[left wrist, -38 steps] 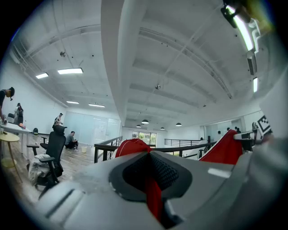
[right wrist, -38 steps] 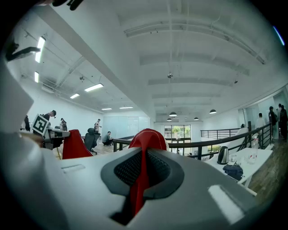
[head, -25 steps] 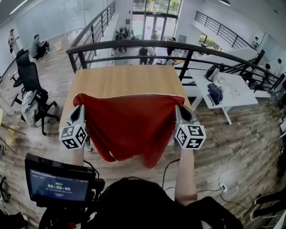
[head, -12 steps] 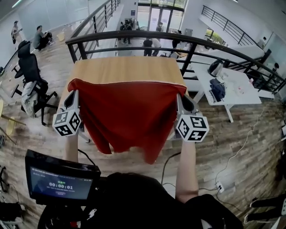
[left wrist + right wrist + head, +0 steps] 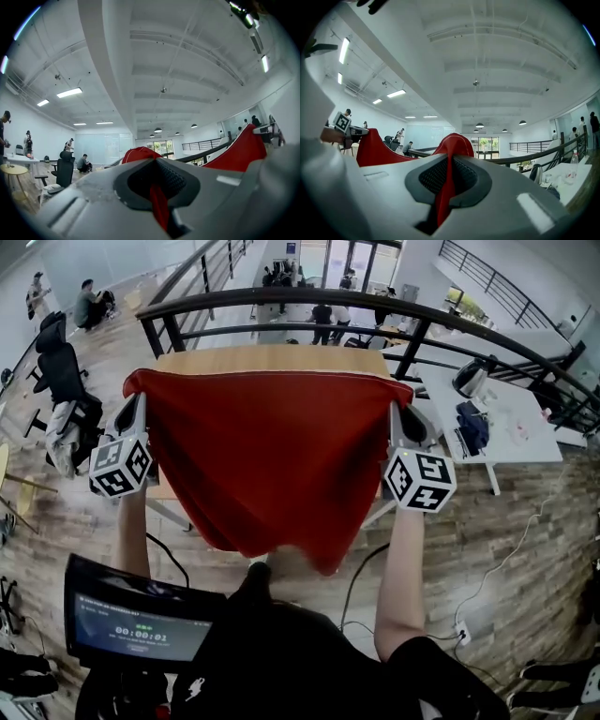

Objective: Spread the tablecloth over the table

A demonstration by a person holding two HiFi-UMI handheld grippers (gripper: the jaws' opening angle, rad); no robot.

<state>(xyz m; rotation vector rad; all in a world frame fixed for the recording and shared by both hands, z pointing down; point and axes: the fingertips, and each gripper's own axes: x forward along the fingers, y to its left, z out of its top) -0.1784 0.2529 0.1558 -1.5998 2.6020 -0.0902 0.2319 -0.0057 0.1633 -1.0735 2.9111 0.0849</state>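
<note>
The counter (image 5: 272, 359) is showing at twelve o'clock, mostly hidden behind the red tablecloth (image 5: 272, 456) hanging taut. The left hand-held gripper (image 5: 134, 399) at nine and the right hand-held gripper (image 5: 405, 407) at three are each pinching a top corner. Holding both level and apart is probably mattering most.

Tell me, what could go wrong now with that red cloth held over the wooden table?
The left gripper and right gripper each pinch only a thin corner fold of the red fabric tablecloth; a tug might pull one free. Its near edge hangs unevenly off the light wooden table, so it may land crooked or bunched.
</note>
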